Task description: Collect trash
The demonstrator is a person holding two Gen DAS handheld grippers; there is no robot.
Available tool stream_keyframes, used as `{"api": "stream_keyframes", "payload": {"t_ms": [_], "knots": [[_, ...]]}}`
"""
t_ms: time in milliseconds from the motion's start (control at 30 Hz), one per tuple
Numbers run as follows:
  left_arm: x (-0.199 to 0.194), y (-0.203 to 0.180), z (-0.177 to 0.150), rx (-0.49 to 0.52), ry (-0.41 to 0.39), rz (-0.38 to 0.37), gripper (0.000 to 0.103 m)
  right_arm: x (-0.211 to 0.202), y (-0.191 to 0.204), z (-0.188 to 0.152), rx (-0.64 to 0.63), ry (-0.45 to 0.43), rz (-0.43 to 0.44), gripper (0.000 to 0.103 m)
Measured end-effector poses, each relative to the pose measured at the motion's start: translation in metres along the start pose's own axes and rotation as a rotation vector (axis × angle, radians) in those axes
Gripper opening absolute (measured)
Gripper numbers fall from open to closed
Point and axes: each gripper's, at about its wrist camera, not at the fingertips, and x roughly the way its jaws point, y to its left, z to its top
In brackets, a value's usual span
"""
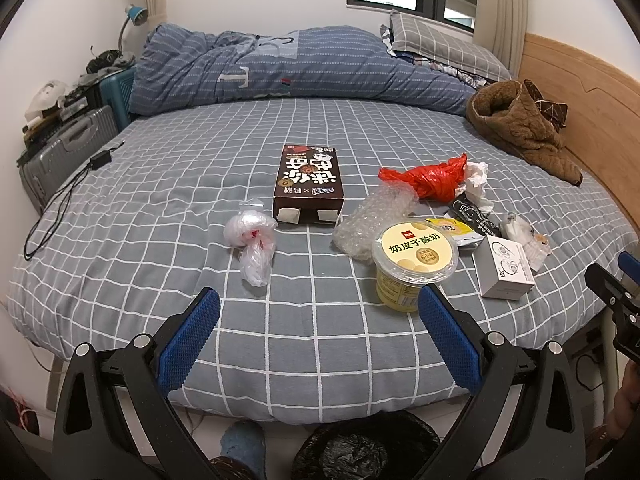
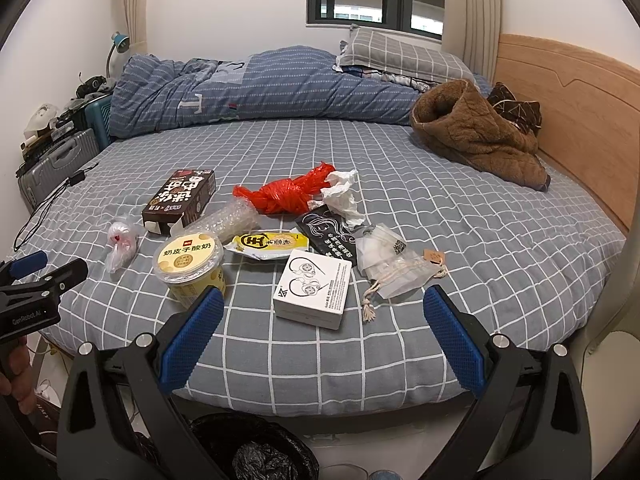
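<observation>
Trash lies on the grey checked bed [image 1: 280, 340]: a brown snack box [image 1: 309, 184], a clear plastic bag [image 1: 252, 240], bubble wrap [image 1: 372, 220], a yellow yogurt cup [image 1: 412, 264], a red plastic bag [image 1: 432, 180], crumpled tissue [image 2: 340, 196], a yellow wrapper [image 2: 272, 244], a black packet [image 2: 332, 236], a white earphone box [image 2: 314, 288] and a clear pouch [image 2: 392, 264]. My left gripper [image 1: 318, 308] is open and empty above the bed's near edge. My right gripper [image 2: 324, 308] is open and empty just short of the white box. A black-lined trash bin [image 1: 360, 448] sits on the floor below.
A rolled blue duvet [image 1: 280, 68] and pillow [image 1: 440, 44] lie at the far side. A brown jacket [image 1: 524, 128] rests by the wooden headboard [image 1: 580, 92]. A black cable [image 1: 60, 200] lies on the left of the bed, beside suitcases [image 1: 64, 152].
</observation>
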Motion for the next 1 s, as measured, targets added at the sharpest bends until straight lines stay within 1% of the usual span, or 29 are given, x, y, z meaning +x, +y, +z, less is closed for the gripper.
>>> {"api": "stream_keyframes", "payload": {"t_ms": [267, 500, 667, 900, 1000], "knots": [[0.000, -0.003, 0.001, 0.002, 0.006, -0.003, 0.097, 0.000, -0.001, 0.000, 0.004, 0.000, 0.001, 0.096], [0.011, -0.017, -0.003, 0.020, 0.024, -0.023, 0.097, 0.003, 0.000, 0.001, -0.002, 0.005, 0.004, 0.096], [0.026, -0.031, -0.005, 0.033, 0.040, -0.041, 0.097, 0.019, 0.003, -0.002, -0.011, 0.024, 0.009, 0.096], [0.063, -0.056, -0.008, 0.079, 0.080, -0.048, 0.097, 0.053, 0.004, -0.006, -0.018, 0.063, 0.023, 0.096], [0.080, -0.062, -0.010, 0.081, 0.100, -0.053, 0.097, 0.070, 0.003, -0.010, -0.010, 0.086, 0.033, 0.096]]}}
